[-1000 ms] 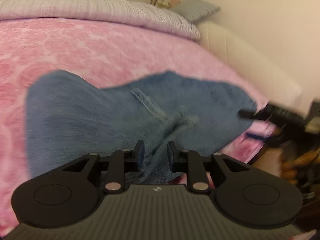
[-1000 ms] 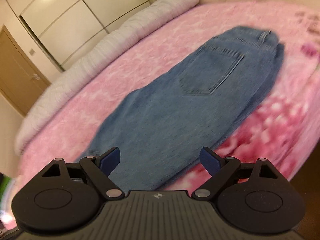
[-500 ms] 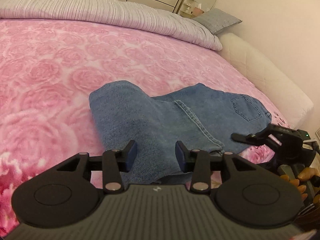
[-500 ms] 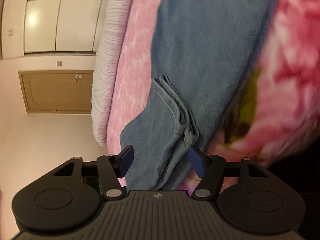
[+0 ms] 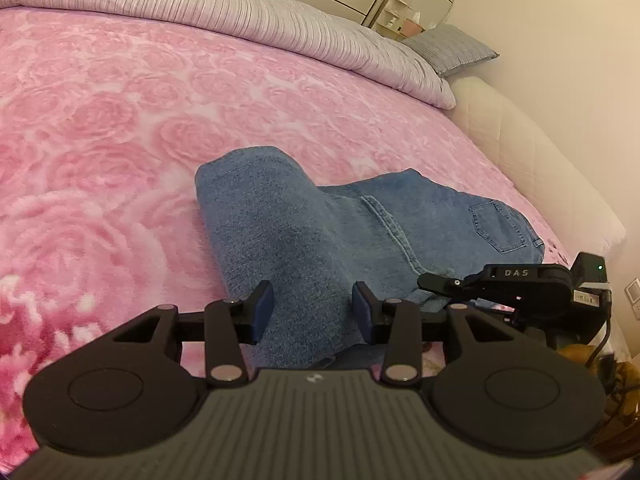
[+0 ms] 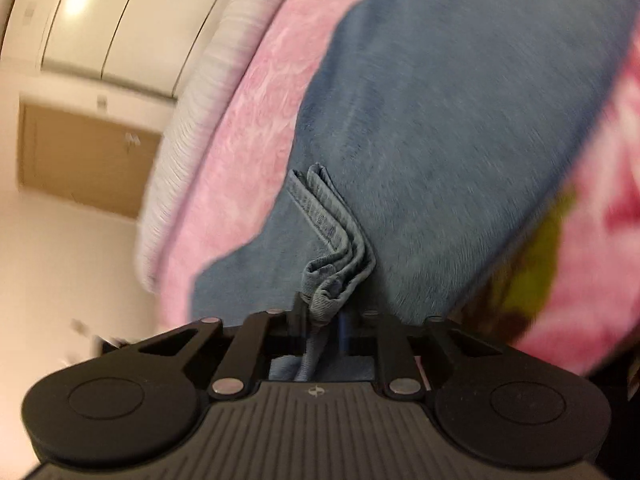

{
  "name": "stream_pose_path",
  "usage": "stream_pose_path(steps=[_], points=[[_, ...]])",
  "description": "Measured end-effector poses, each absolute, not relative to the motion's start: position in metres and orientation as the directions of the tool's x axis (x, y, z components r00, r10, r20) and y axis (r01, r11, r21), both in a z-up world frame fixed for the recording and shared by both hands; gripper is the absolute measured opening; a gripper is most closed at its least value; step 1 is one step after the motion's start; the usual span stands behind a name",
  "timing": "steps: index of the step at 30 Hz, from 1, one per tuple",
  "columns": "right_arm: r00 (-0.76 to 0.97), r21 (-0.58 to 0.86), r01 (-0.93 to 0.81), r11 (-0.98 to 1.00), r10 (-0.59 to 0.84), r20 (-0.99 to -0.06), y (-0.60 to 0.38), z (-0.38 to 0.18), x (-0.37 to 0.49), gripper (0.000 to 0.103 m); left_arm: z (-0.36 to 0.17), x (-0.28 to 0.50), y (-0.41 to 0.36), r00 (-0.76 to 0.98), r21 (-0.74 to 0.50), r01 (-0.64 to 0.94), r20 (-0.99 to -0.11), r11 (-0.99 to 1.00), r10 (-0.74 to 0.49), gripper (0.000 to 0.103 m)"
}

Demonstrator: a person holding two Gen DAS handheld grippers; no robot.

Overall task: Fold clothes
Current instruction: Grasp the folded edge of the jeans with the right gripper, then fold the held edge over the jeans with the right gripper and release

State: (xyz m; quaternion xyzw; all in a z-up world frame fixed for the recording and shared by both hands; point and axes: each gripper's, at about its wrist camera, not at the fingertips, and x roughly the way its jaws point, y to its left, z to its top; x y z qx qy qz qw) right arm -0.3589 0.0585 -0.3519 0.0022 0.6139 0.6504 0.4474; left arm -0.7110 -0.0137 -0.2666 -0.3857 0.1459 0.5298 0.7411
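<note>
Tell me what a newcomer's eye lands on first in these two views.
First, the blue jeans lying partly folded on the pink rose-patterned blanket, near the bed's edge. Next, the right gripper, shut on a bunched hem of the jeans; this view is motion-blurred. The left gripper is open, with denim lying between its fingers.

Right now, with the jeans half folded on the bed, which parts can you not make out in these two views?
- Near edge of the jeans, left wrist view: hidden behind the left tongs.
- How much of the hem is held, right wrist view: hidden between the shut right tongs.
- Fingertips of the right tongs, left wrist view: lost against the denim.
- Pink blanket pattern, right wrist view: motion blur.
- Items on the far shelf, left wrist view: too small.
</note>
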Motion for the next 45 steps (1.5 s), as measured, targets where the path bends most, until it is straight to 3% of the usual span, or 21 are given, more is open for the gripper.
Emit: stream_pose_path(steps=[4, 7, 11, 15, 20, 26, 28, 31, 36, 42, 45], points=[[-0.495, 0.706, -0.709, 0.001, 0.713, -0.498, 0.051, -0.309, -0.354, 0.008, -0.253, -0.703, -0.004, 0.445, -0.434, -0.879, -0.596, 0.197, 0.669, 0.036], [-0.388, 0.660, -0.752, -0.004, 0.812, -0.437, 0.051, -0.279, -0.315, 0.008, -0.246, -0.687, 0.012, 0.495, -0.434, -0.860, -0.580, 0.269, 0.647, 0.037], [-0.283, 0.661, -0.737, 0.138, 0.826, -0.487, 0.064, -0.295, -0.252, 0.008, -0.253, -0.654, 0.038, 0.522, -0.401, -0.852, -0.607, 0.337, 0.599, 0.037], [-0.330, 0.764, -0.576, 0.291, 0.772, -0.543, 0.070, -0.351, -0.205, 0.008, -0.268, -0.630, 0.054, 0.505, -0.373, -0.863, -0.658, 0.342, 0.558, 0.037], [-0.347, 0.780, -0.569, 0.261, 0.784, -0.515, 0.069, -0.359, -0.200, 0.008, -0.273, -0.610, 0.070, 0.484, -0.339, -0.872, -0.700, 0.352, 0.525, 0.037], [-0.243, 0.714, -0.695, 0.090, 0.904, -0.351, 0.071, -0.300, -0.181, 0.007, -0.271, -0.579, 0.090, 0.515, -0.332, -0.847, -0.707, 0.415, 0.485, 0.037], [-0.192, 0.692, -0.710, 0.134, 0.908, -0.372, 0.076, -0.301, -0.161, 0.006, -0.277, -0.564, 0.096, 0.532, -0.334, -0.831, -0.710, 0.444, 0.461, 0.037], [-0.156, 0.693, -0.659, 0.292, 0.848, -0.506, 0.086, -0.339, -0.122, 0.006, -0.288, -0.545, 0.104, 0.533, -0.325, -0.821, -0.729, 0.469, 0.430, 0.037], [-0.186, 0.726, -0.626, 0.285, 0.850, -0.493, 0.088, -0.355, -0.111, 0.004, -0.288, -0.539, 0.110, 0.516, -0.306, -0.830, -0.739, 0.466, 0.433, 0.037], [-0.067, 0.650, -0.738, 0.184, 0.937, -0.342, 0.078, -0.300, -0.084, 0.005, -0.276, -0.539, 0.119, 0.525, -0.293, -0.826, -0.711, 0.482, 0.467, 0.037], [-0.047, 0.684, -0.665, 0.299, 0.898, -0.438, 0.086, -0.326, -0.047, 0.006, -0.292, -0.525, 0.122, 0.505, -0.270, -0.829, -0.739, 0.490, 0.446, 0.037]])
